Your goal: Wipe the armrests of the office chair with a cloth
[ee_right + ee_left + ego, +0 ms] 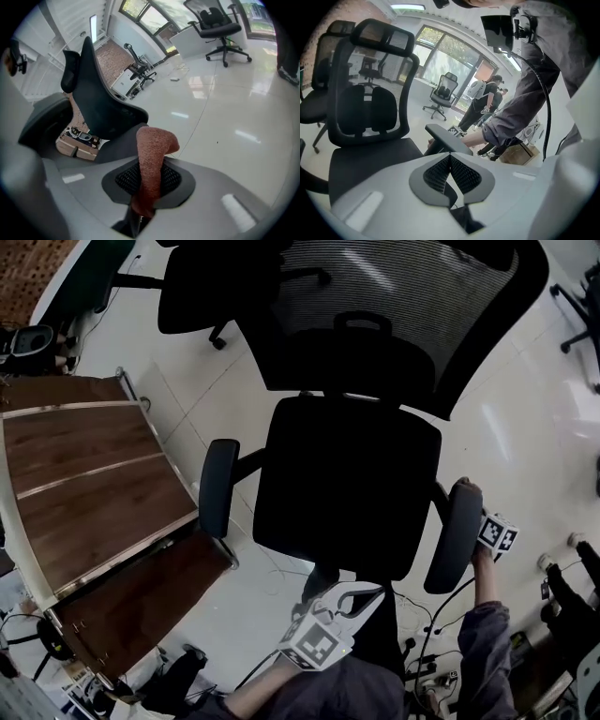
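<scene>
Right claw (149,182) pinches the cloth (153,147); cloth sits at the far end of the office chair's (347,479) picture-right armrest (454,545); left claw (450,157) pressed together, empty, near the seat front.

Glossy white floor (525,427), wooden desk (84,493)

Nubbly reddish cloth (152,154); glossy floor (234,108); wood-grain table (84,493).

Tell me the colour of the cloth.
The cloth is reddish brown, clearest in the right gripper view.
</scene>
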`<control>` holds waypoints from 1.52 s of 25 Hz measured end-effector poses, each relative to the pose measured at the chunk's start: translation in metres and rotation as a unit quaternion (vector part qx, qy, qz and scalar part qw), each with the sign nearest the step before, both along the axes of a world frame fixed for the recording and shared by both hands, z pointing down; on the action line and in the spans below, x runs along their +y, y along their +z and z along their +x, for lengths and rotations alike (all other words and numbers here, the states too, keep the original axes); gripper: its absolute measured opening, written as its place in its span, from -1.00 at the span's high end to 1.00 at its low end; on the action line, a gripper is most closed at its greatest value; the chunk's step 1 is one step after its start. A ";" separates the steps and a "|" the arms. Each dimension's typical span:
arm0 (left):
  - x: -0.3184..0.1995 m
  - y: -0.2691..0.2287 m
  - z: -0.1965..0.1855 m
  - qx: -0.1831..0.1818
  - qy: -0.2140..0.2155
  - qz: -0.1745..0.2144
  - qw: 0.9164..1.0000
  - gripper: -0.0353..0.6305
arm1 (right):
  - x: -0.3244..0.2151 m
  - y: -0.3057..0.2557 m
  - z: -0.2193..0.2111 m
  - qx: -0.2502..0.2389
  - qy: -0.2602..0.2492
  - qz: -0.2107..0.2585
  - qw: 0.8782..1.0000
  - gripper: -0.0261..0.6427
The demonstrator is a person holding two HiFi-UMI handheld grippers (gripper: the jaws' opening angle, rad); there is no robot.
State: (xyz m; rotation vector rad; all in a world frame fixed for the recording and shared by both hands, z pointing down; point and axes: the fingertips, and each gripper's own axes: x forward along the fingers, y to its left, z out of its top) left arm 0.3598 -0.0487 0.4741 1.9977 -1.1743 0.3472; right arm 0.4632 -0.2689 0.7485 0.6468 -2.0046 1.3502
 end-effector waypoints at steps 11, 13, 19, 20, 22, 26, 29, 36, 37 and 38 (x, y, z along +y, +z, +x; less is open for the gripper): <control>-0.009 0.017 0.004 0.004 0.015 -0.008 1.000 0.85 | 0.003 0.036 -0.025 0.023 -0.064 -0.009 0.998 0.76; -0.015 0.018 -0.004 -0.007 0.013 0.002 1.000 0.85 | -0.002 0.031 -0.026 0.039 -0.080 0.008 0.996 0.76; -0.021 -0.002 -0.009 -0.004 0.024 0.032 0.999 0.85 | 0.011 -0.014 -0.002 0.006 -0.050 0.031 0.998 0.76; -0.022 -0.003 -0.009 -0.005 0.024 0.033 0.999 0.85 | 0.012 -0.025 -0.001 0.000 -0.047 0.035 0.998 0.76; -0.024 -0.007 -0.007 -0.009 0.029 0.035 0.999 0.85 | 0.013 -0.045 0.002 -0.013 -0.038 0.042 0.998 0.76; -0.023 -0.012 -0.001 -0.015 0.044 0.039 0.998 0.85 | 0.022 -0.075 0.020 -0.022 -0.021 0.055 0.998 0.76; -0.016 -0.015 -0.001 -0.017 0.042 0.042 0.998 0.85 | 0.030 -0.088 0.025 -0.024 -0.018 0.061 0.998 0.76; 0.004 -0.010 0.000 -0.015 0.038 0.032 0.999 0.85 | 0.032 -0.067 0.021 -0.018 -0.015 0.055 0.998 0.76; 0.006 -0.007 -0.001 -0.016 0.038 0.028 0.999 0.85 | 0.029 -0.057 0.019 -0.019 -0.006 0.046 0.999 0.76; 0.008 -0.005 -0.001 -0.016 0.039 0.023 0.999 0.85 | 0.027 -0.047 0.017 -0.023 0.005 0.033 0.999 0.76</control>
